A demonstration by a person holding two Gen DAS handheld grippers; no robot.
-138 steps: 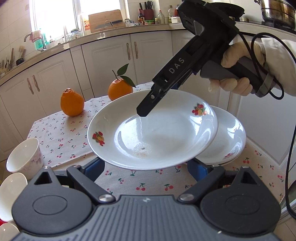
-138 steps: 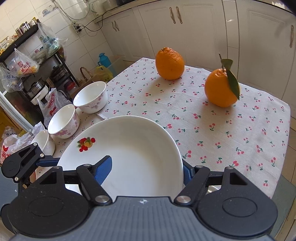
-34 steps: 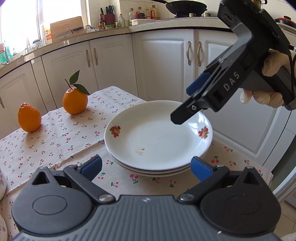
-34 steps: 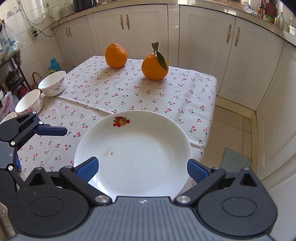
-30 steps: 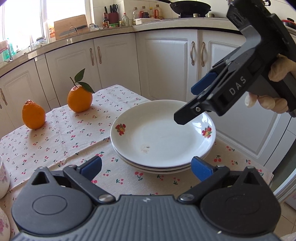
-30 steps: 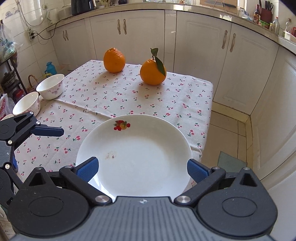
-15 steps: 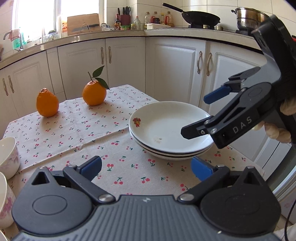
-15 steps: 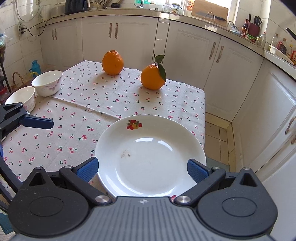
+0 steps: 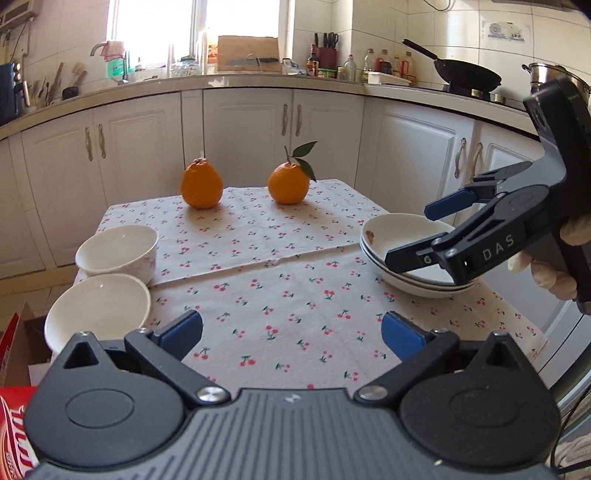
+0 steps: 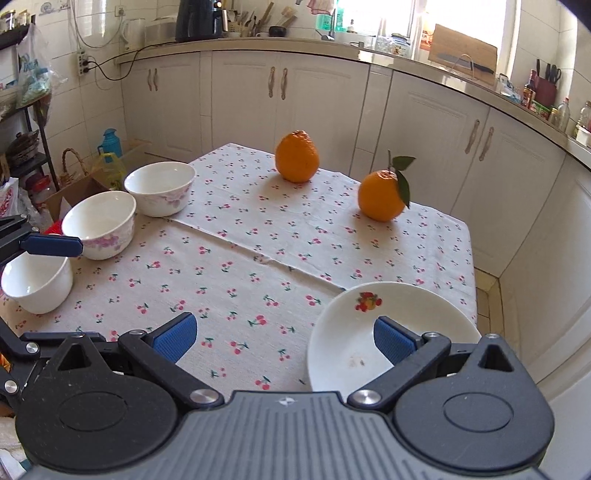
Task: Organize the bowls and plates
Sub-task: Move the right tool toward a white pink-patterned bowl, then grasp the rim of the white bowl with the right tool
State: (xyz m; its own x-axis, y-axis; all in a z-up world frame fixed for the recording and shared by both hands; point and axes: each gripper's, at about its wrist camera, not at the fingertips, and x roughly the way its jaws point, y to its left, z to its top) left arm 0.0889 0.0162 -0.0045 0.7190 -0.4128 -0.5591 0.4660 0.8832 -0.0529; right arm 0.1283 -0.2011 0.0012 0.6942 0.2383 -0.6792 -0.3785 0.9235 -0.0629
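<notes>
Both tongs wide, empty: right tongs (image 9: pixel 410 236) over stacked plates (image 9: pixel 384 236); bowls (image 10: pixel 99 221), oranges (image 10: pixel 297 157) around.

Bright daylight pours through the window (image 9: pixel 155 33), blown out white; oranges (image 9: pixel 201 183) cast soft shadows; fisheye bends the edges.

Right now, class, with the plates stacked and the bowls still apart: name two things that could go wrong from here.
1. The stack of plates sits near the table's corner, beside the open right gripper; a bump could push it off.
2. Three bowls crowd the opposite edge; the nearest bowl lies just under a finger of the open left gripper and could be knocked off.
</notes>
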